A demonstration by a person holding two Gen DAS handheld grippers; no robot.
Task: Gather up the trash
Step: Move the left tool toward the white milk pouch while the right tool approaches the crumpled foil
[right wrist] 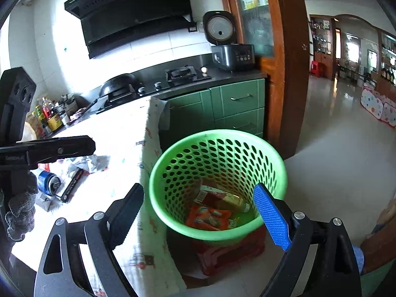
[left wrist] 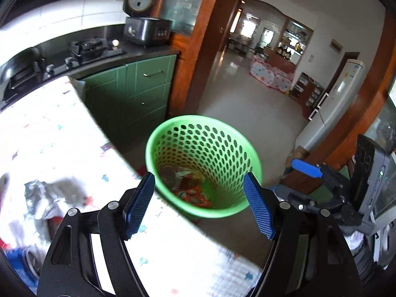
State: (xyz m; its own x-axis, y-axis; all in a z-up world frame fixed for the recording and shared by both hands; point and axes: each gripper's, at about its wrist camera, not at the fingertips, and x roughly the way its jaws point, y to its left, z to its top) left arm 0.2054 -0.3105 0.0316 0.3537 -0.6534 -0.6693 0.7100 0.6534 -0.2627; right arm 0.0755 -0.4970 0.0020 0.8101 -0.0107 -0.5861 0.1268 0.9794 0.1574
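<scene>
Wrappers are seen inside the green basket, beside the table's edge. A can and scraps remain on the table. Both the left gripper and right gripper are held wide, empty. Light scraps could be pushed off the edge.

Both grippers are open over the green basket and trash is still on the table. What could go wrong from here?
The green basket stands on a red stool past the table edge; a knock might tip it. The blue can lies on its side, so it may roll when gripped. The left gripper and right gripper work close together and could collide.
</scene>
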